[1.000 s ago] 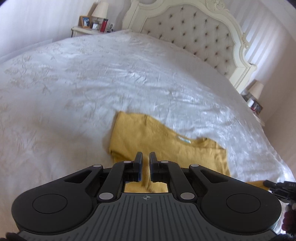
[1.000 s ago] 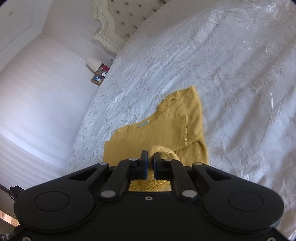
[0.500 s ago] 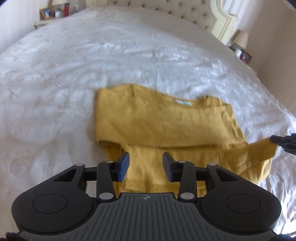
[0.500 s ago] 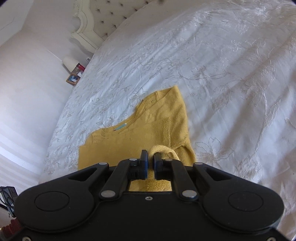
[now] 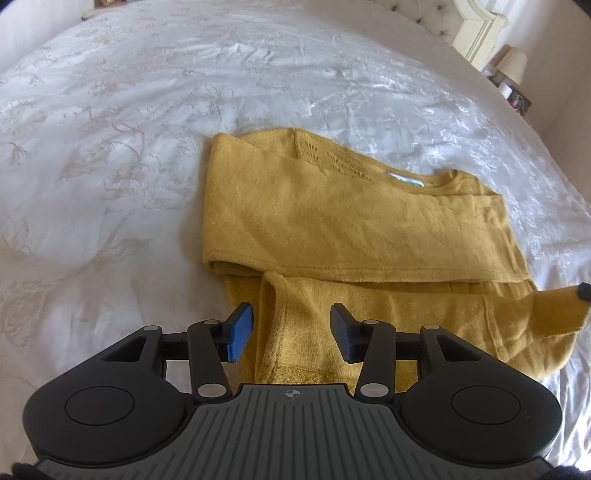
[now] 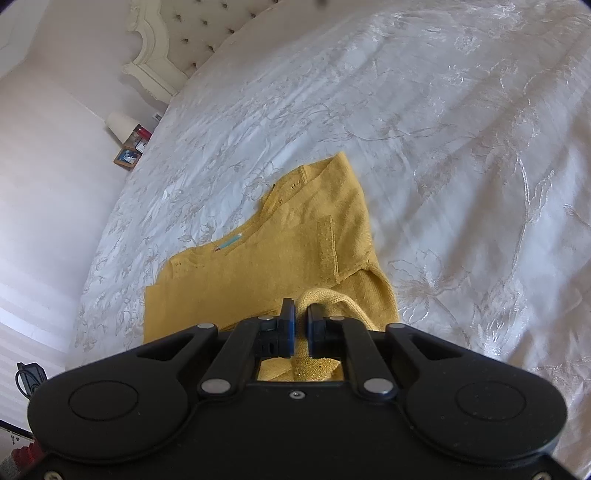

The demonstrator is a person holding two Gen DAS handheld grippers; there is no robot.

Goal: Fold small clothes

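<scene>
Mustard knit sweater (image 5: pixel 332 225) part-folded on white embroidered bed (image 5: pixel 147 129), left tool (image 5: pixel 291 328) spread wide over its hem, right tool (image 6: pixel 301 328) pinching a fold of sweater

White embroidered bedspread (image 5: pixel 184 92), cream tufted headboard (image 6: pixel 192 33), bedside lamp (image 5: pixel 511 64), pale striped walls (image 6: pixel 48 166)

Soft daylight, sheen on the white bedspread (image 5: pixel 155 122), perhaps slight motion blur, strong fisheye bending at edges.

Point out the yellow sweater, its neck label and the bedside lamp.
yellow sweater (image 5: pixel 332 225): left wrist view, middle of the folded top layer.
neck label (image 5: pixel 404 180): left wrist view, pale tag inside the collar.
bedside lamp (image 6: pixel 120 123): right wrist view, its shade.
</scene>
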